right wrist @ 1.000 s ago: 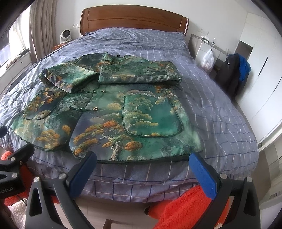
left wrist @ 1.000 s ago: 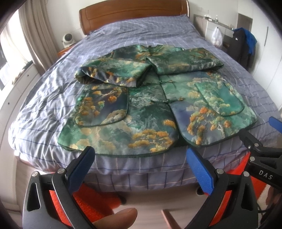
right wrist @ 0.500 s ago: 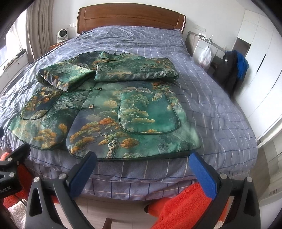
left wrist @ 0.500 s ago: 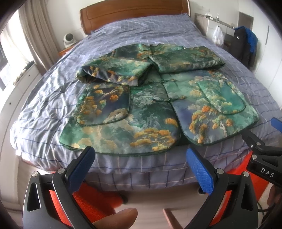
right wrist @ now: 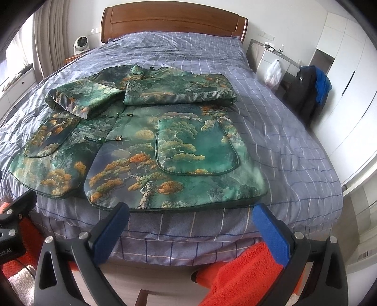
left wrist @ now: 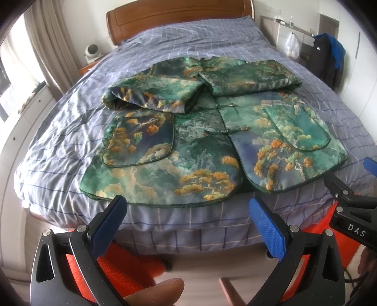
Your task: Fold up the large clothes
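A bed [left wrist: 70, 131] with a checked cover and wooden headboard [right wrist: 174, 21] filled the room. The jacket [left wrist: 207, 146] lay flat near its foot, sleeves folded in, just beyond both tongs. The left tongs [left wrist: 188, 219] and right tongs [right wrist: 190, 223] were spread, holding nothing. Only the right view showed the wardrobe [right wrist: 348, 77].

Green patterned jacket [right wrist: 146, 146] flat on checked bed [right wrist: 282, 146], sleeves folded in, right gripper [right wrist: 188, 226] open
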Tool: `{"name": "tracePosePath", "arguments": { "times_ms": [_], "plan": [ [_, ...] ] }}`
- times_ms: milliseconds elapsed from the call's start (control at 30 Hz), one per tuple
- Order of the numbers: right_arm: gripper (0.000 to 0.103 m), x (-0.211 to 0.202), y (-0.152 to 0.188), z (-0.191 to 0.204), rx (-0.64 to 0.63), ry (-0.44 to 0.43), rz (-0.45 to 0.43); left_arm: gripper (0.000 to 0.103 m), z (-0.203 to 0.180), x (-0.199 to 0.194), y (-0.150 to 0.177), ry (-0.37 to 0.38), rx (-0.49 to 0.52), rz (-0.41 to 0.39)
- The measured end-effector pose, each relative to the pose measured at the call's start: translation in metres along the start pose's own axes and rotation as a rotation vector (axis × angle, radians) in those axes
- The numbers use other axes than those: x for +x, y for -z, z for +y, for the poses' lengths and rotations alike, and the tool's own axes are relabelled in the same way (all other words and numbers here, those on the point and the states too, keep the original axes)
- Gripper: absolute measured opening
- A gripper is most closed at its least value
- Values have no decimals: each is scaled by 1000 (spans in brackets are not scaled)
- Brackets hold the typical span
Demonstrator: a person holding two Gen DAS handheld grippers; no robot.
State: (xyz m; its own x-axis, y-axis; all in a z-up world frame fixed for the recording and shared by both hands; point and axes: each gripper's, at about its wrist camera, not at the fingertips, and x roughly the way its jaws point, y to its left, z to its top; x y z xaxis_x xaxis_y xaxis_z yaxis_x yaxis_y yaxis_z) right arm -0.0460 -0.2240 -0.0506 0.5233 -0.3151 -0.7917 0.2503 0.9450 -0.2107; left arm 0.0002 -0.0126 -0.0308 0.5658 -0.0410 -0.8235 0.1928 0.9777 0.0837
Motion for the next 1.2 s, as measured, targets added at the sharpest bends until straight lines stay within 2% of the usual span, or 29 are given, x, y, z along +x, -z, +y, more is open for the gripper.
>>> {"name": "tracePosePath", "arguments": {
  "times_ms": [1200],
  "plan": [
    [103, 6, 2, 1, -11, 5, 23, 103, -3, 4, 0, -6, 7, 8]
  ]
}}
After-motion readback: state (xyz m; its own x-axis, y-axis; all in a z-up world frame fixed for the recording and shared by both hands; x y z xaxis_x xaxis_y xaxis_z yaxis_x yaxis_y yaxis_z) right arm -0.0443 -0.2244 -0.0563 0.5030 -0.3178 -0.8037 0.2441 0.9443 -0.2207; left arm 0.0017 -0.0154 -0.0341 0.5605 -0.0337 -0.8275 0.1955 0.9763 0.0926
